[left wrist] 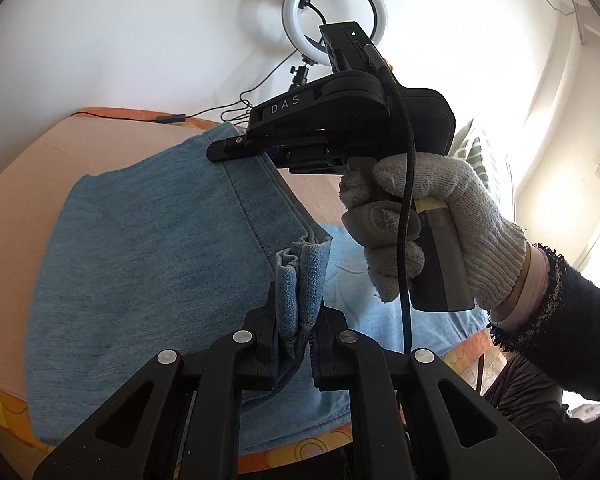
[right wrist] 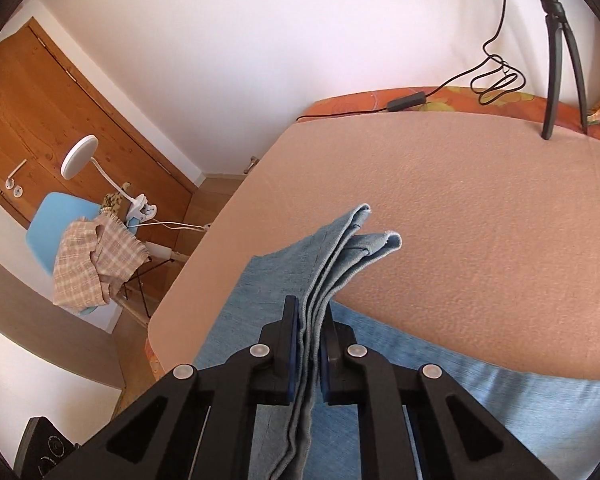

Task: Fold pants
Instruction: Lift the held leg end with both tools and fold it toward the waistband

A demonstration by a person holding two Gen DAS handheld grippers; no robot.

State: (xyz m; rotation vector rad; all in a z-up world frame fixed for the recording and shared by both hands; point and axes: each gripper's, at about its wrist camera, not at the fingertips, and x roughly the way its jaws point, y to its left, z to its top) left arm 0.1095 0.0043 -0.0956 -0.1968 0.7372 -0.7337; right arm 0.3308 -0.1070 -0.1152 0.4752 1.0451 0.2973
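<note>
Light blue denim pants (left wrist: 148,248) lie spread over a peach-coloured bed cover (left wrist: 112,144). My left gripper (left wrist: 298,320) is shut on a bunched hem of the pants (left wrist: 300,280), which sticks up between its pads. Further along the same fabric, the right gripper (left wrist: 220,151) is held by a gloved hand (left wrist: 432,224) and its tip meets the pants' far edge. In the right wrist view, the right gripper (right wrist: 310,330) is shut on several stacked layers of the pants' edge (right wrist: 340,256), lifted off the cover (right wrist: 460,216). The rest of the pants (right wrist: 480,396) lies below it.
A ring light (left wrist: 334,20) on a tripod (right wrist: 560,52) stands at the bed's far edge with a cable and inline switch (right wrist: 406,101). Left of the bed are a blue chair with a checked cloth (right wrist: 96,256), a clip lamp (right wrist: 80,156) and a wooden door (right wrist: 40,120).
</note>
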